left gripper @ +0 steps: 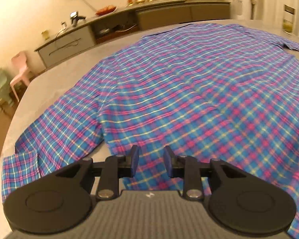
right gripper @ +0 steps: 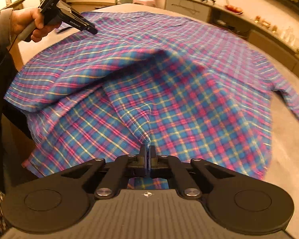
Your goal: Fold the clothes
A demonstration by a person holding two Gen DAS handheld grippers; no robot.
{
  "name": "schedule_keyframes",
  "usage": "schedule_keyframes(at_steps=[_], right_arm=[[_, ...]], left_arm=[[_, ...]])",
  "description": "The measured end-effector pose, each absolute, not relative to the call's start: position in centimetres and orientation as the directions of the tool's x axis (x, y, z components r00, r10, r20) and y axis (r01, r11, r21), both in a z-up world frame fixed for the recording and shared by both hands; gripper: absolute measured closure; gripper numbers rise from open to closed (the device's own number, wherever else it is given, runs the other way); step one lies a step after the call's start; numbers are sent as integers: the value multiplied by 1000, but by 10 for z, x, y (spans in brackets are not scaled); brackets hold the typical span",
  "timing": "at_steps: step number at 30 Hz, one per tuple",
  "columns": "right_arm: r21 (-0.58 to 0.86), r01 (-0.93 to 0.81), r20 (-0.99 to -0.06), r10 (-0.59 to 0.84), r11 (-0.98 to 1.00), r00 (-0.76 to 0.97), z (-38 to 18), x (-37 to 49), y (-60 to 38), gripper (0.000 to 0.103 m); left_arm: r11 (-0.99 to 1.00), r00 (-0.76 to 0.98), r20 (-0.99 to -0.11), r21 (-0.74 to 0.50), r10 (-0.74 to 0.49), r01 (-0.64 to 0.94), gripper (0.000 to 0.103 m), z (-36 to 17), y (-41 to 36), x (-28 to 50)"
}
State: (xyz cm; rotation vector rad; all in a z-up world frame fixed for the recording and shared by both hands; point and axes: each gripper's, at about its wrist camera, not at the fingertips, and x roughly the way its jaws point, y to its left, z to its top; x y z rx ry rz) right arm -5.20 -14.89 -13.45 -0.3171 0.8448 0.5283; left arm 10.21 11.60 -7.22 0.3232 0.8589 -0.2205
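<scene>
A blue, pink and yellow plaid shirt lies spread on a grey table; one sleeve runs to the near left. My left gripper is open and empty, its jaws apart just above the shirt's near hem. My right gripper is shut on a pinch of the shirt and lifts it into a raised fold. In the right wrist view the left gripper shows far left in a hand, over the shirt's far edge.
A long grey sideboard with small items stands along the back wall. Pink and green chairs stand left of the table. The person's body is at the left in the right wrist view.
</scene>
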Motion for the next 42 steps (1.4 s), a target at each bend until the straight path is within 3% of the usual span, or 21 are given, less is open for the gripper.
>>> schedule_keyframes(at_steps=[5,10,13,14,16,18,21,26,31,38,42], right_arm=[[-87,-639,-782,344,765,519,-95,-108,-169,103],[-97,-727,-895,260,680,363,-96,-127,-192,100],[-4,-737,-864,368,676,343,-76,-106,-211,96],[26,-737,-843,411,676,347,-67,-97,-218,93],[54,-706,-771,478,706,420,-49,-71,-228,59],[83,-608,-697,482,790,531,-46,-28,-235,41],[79,-413,-705,344,907,621,-75,48,-237,42],[-17,-312,-737,199,950,646,-131,135,-227,47],[-15,-258,-732,165,966,661,-129,180,-233,47],[-26,-110,-677,63,994,734,-141,214,-239,48],[-43,-35,-657,-2,998,754,-144,217,-246,44]], left_arm=[[938,628,-776,175,-55,298,75,-68,127,114],[935,633,-774,216,-12,282,75,-66,125,136],[924,635,-772,238,-7,299,75,-65,120,148],[920,636,-772,245,-5,305,75,-65,119,153],[912,637,-770,264,3,315,75,-66,116,162],[901,638,-770,289,17,325,75,-69,113,172],[901,642,-766,303,37,310,76,-71,113,189],[911,660,-749,308,54,275,76,-78,122,228],[929,666,-746,248,3,273,76,-80,135,279],[922,703,-706,324,86,214,78,-87,118,351],[924,665,-735,333,132,186,78,-76,112,360]])
